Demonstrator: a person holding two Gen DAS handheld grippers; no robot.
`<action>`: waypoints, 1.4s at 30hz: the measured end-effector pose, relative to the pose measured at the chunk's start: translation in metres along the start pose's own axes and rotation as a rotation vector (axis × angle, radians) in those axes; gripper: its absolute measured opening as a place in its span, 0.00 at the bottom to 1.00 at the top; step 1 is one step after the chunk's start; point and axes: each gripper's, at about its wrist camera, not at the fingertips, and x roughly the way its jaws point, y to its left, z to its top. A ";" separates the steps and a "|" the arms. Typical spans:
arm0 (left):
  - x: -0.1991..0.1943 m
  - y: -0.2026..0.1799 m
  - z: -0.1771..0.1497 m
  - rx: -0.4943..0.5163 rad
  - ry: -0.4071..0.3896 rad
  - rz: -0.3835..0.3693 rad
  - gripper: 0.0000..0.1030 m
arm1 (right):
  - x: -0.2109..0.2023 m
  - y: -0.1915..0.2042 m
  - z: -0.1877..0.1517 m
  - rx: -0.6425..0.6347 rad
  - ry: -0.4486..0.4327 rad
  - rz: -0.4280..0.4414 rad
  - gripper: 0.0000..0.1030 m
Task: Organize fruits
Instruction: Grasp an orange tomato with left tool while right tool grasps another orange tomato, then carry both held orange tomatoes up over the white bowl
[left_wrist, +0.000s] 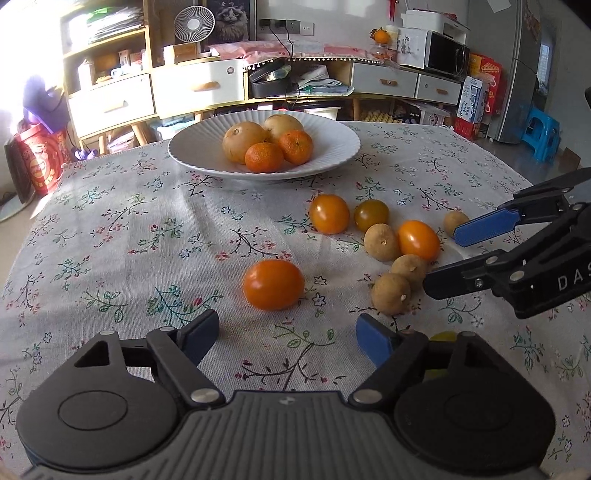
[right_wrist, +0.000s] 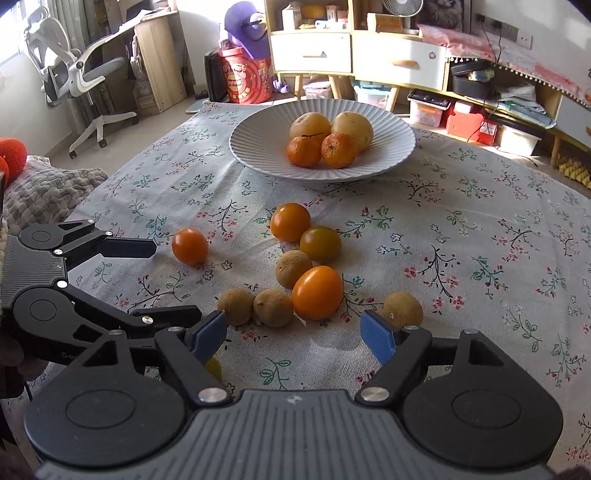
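Left wrist view: left gripper (left_wrist: 286, 334) hovers low over the floral tablecloth (left_wrist: 129, 236), jaws spread wide and empty. An orange cherry tomato (left_wrist: 273, 284) lies alone on the cloth just ahead of the fingertips. To its right sits a loose cluster — two more orange tomatoes, a darker greenish one (left_wrist: 371, 215) and several brown longans (left_wrist: 390, 293), some touching. The right gripper (left_wrist: 441, 258) enters from the right edge with its jaws apart, its tips at the cluster. Beyond stands a white ribbed plate (left_wrist: 192, 147) holding two mandarins (left_wrist: 263, 157) and two larger pale yellow fruits.

Right wrist view: right gripper (right_wrist: 293, 334) is likewise spread and holds nothing. An oval orange tomato (right_wrist: 317, 292) and a longan (right_wrist: 402, 308) lie just ahead of its fingertips. The left gripper (right_wrist: 173, 280) shows at the left, open, the lone tomato (right_wrist: 190, 246) just beyond its upper finger. A small yellow fruit (right_wrist: 214, 367) peeks from behind the near left finger — identity unclear.
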 end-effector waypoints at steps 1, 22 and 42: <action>0.000 0.000 0.001 -0.001 -0.005 -0.001 0.70 | 0.000 -0.001 0.000 0.006 0.001 -0.002 0.63; 0.010 0.004 0.019 -0.087 0.000 -0.003 0.39 | 0.006 -0.015 0.011 0.107 -0.015 -0.046 0.42; 0.010 0.008 0.023 -0.084 0.011 0.003 0.27 | 0.014 -0.007 0.015 0.063 0.012 -0.055 0.29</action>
